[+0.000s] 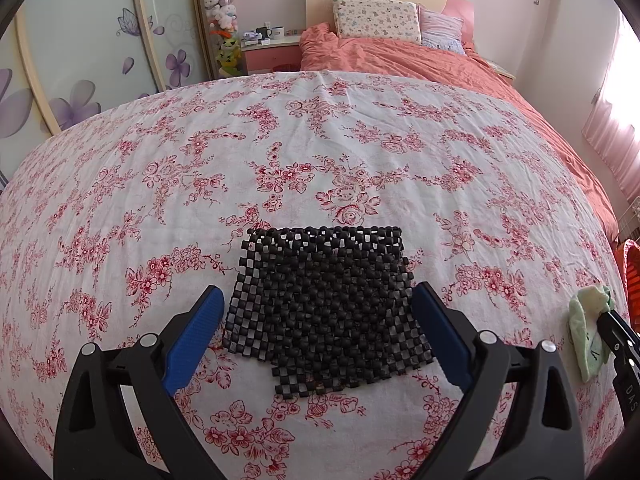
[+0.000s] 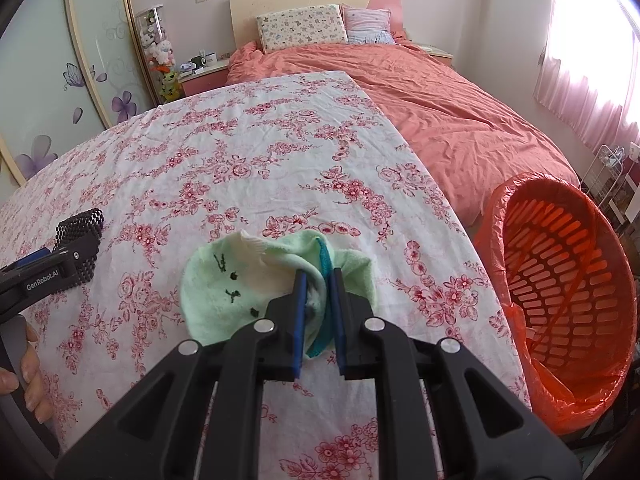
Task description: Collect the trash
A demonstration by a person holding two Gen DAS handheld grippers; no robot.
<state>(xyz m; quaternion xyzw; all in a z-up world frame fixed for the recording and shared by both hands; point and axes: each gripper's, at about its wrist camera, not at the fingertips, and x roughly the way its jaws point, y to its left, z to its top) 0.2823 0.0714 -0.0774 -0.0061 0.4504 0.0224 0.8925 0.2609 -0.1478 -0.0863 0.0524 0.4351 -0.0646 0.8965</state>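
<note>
The right claw [image 2: 318, 280] is clenched on a crumpled pale-green cloth with black marks and a teal edge [image 2: 224, 284], its blue pads pinching a bunched fold near the cloth's middle, so the rest sags in a loose lobe to the left over the surface covered in a white cloth printed with red flowers [image 2: 248, 152]. That pinch on gathered fabric looks chosen so the whole piece comes along in one lift. Just to the right, beyond the surface's edge, stands an orange slatted plastic basket lined with an orange bag [image 2: 568, 280], its mouth tilted toward the claw, probably the destination. The left claw [image 1: 316, 316] is released, jaws spread wide on either side of a black beaded mesh mat [image 1: 324, 304] lying flat, seemingly poised to close on it.
</note>
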